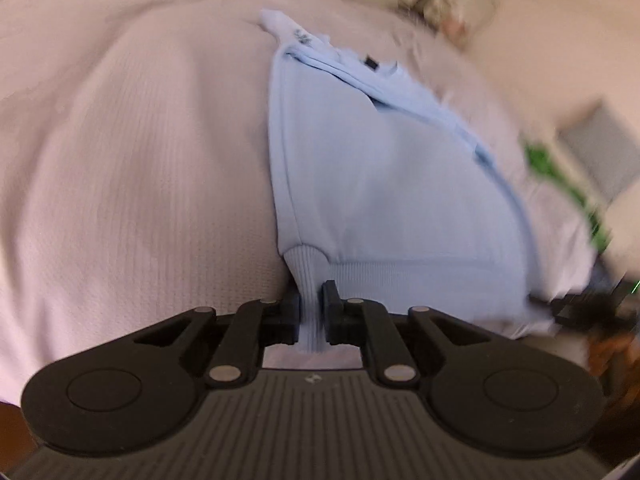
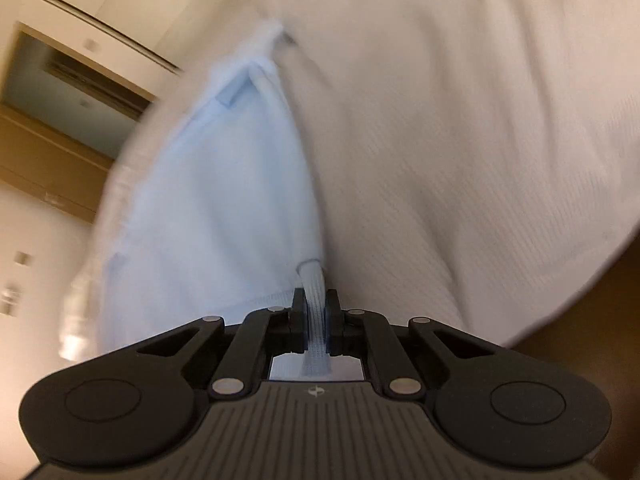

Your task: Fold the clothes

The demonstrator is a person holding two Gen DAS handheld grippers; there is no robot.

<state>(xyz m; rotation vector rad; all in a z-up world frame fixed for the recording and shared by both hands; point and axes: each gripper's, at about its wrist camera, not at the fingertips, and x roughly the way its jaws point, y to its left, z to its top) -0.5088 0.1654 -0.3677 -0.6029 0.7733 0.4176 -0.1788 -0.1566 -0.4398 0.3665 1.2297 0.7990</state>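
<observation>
A light blue sweatshirt (image 1: 384,184) lies on a white ribbed bedcover (image 1: 140,168). Its ribbed hem runs along the near edge. My left gripper (image 1: 311,300) is shut on the hem's left corner, and the fabric bunches between its fingers. In the right wrist view the same sweatshirt (image 2: 216,200) stretches away, and my right gripper (image 2: 316,308) is shut on the hem's right corner. The far end of the garment is bunched and blurred in both views.
The white bedcover (image 2: 460,140) fills most of both views. A green object (image 1: 560,184), blurred, lies at the bed's right side. A wooden-framed recess (image 2: 72,92) and beige walls show beyond the bed. Brown floor (image 2: 592,312) shows at the right.
</observation>
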